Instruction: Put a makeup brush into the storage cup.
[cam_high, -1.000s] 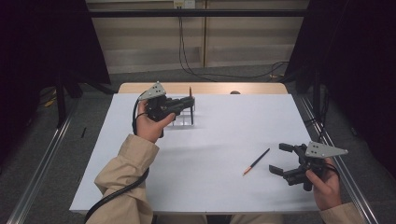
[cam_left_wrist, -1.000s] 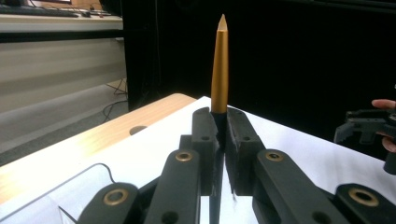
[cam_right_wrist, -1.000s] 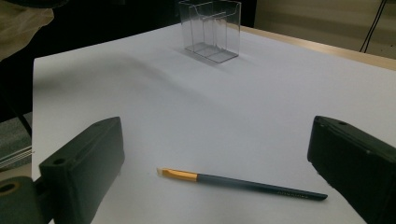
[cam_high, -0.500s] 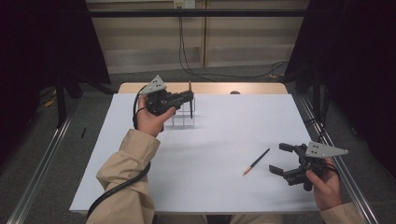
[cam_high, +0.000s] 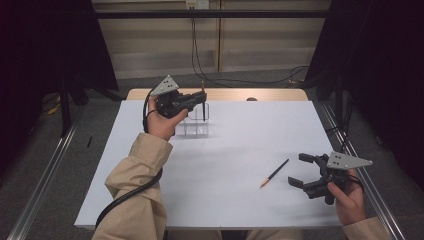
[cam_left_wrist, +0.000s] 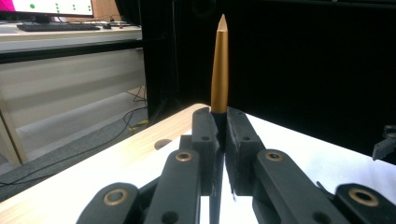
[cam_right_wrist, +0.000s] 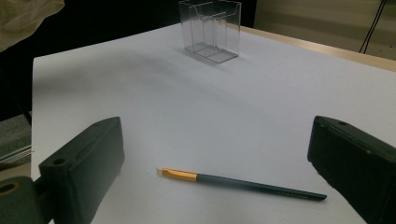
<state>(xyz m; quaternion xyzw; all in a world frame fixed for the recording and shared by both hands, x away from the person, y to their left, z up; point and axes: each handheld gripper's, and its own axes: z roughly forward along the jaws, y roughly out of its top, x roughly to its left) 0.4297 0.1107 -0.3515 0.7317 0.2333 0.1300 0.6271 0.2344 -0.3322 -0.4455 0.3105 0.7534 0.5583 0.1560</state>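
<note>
At the left of the high view, the left hand-held gripper (cam_high: 200, 98) is held above the far part of the white table (cam_high: 240, 130), over a clear plastic holder (cam_high: 192, 122). Its jaws are closed tightly on a pencil-like brush (cam_left_wrist: 219, 65), which stands upright between them. In the left gripper view the golden end of this brush rises straight up from the two black jaws and ends in a pale point. In the high view its lower part reaches down to the holder, but I cannot tell whether it is already inside a compartment. The holder stands on the table near the far edge, and the right gripper view shows that it has thin walls dividing it into compartments.

More to the right, a second brush (cam_high: 274, 173) lies flat on the table, dark with a golden part near its pale tip. Just beside it, at the near right, the right hand-held gripper (cam_high: 300, 170) has its jaws wide open and holds nothing; the brush lies between and in front of them, not touching them
</note>
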